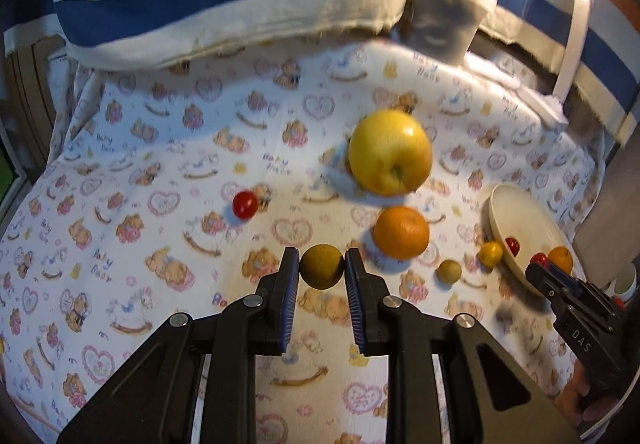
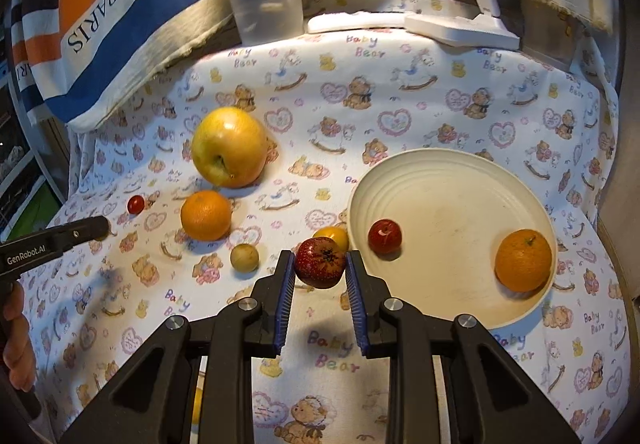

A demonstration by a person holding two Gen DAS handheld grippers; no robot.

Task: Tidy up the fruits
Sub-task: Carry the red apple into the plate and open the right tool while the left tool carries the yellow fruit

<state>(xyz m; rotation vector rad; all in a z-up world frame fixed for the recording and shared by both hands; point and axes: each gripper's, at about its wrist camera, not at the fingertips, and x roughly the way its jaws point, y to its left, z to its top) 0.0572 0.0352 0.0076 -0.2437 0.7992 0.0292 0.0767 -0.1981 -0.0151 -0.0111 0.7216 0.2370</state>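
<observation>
Left wrist view: left gripper (image 1: 322, 267) is clamped on a small olive-brown fruit (image 1: 322, 266), pads touching both sides, held over the middle of the printed cloth (image 1: 160, 148). Yellow apple (image 1: 390, 152) and orange (image 1: 401, 232) lie just ahead; cherry tomato (image 1: 245, 205) sits apart to the left. The cream plate (image 1: 520, 212) is near the cloth's right edge.

Right wrist view: right gripper (image 2: 320, 264) is closed on a dark red fruit (image 2: 320, 262), just short of the plate's (image 2: 440, 172) left rim. Plate already has a small red fruit (image 2: 385, 236) & a tangerine (image 2: 523, 260).

Next, prob.: carry the red one over the rim, lower to a bare spot w/o knocking the others, then release. Keep the left grip steady; round fruit rolls easily.
</observation>
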